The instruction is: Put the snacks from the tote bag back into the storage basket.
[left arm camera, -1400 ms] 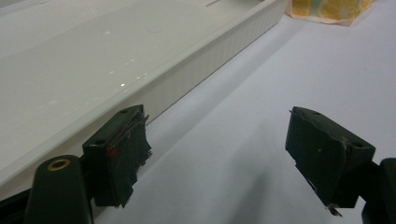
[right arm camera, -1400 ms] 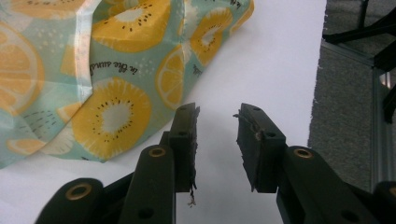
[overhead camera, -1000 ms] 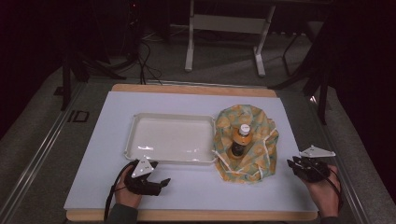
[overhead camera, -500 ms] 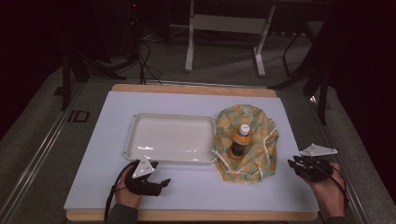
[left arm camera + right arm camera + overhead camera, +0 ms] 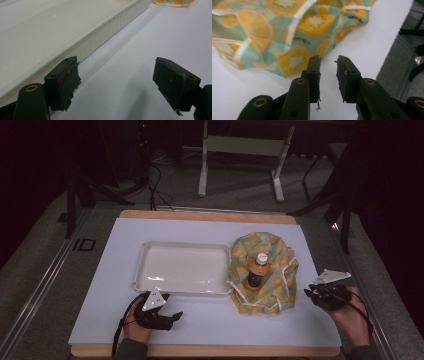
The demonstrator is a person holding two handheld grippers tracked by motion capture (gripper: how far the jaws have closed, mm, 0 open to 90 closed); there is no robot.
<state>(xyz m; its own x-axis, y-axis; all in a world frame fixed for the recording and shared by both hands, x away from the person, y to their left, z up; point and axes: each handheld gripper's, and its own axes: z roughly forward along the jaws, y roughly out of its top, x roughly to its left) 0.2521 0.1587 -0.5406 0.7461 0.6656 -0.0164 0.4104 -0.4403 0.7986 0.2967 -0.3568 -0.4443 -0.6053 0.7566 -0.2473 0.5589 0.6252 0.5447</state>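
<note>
A bottle (image 5: 257, 270) with an orange cap stands inside a crumpled fruit-print cloth bag (image 5: 280, 265) to the right of a white tray (image 5: 177, 244). My right gripper (image 5: 311, 295) hovers just right of the bag, by the table's right edge. In the right gripper view its jaws (image 5: 328, 75) have just been closing to a narrow gap with nothing between them, and the cloth (image 5: 287, 32) lies a little ahead. My left gripper (image 5: 170, 317) rests in front of the tray. Its jaws (image 5: 125, 82) stand wide open beside the tray's wall (image 5: 107, 32).
A white mat (image 5: 215, 320) covers the wooden table. Grey floor and a metal rail run along the right edge (image 5: 402, 62). Stand legs and cables sit on the dark floor behind the table (image 5: 240, 165).
The right gripper has lifted slightly and its jaws stand closer together. The left hand, the tray, the bag and the bottle have not moved.
</note>
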